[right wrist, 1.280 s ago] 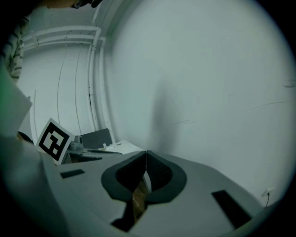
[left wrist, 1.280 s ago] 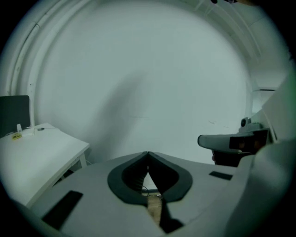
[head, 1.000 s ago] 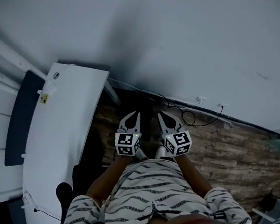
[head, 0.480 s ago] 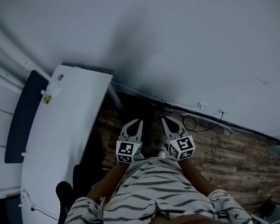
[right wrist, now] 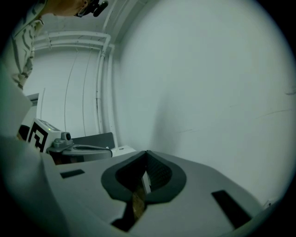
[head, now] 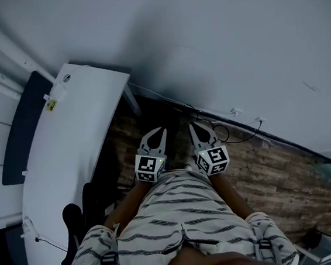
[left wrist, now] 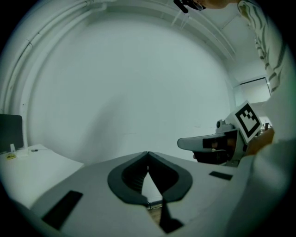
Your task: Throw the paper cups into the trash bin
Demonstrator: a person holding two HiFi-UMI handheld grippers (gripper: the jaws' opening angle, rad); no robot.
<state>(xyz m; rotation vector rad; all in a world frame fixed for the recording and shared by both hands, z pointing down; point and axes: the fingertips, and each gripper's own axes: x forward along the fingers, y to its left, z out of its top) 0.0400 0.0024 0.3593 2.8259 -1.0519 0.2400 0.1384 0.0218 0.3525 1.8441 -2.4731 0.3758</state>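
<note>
A white desk (head: 69,162) stands beside brown plank floor (head: 276,182), a black cable (head: 242,139) by the wall (head: 215,41)

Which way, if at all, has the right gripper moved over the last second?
No. The right gripper stays just left of the cable loop, as before.

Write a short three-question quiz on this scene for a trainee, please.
1. True or false: the left gripper has its jaws wide apart.
2. At which side of the head view does the white table lie? A left, B right, C top right.
3. What does the right gripper hold?
Key: 1 false, they are shut; 2 A; 3 nothing, it is shut and empty.
</note>
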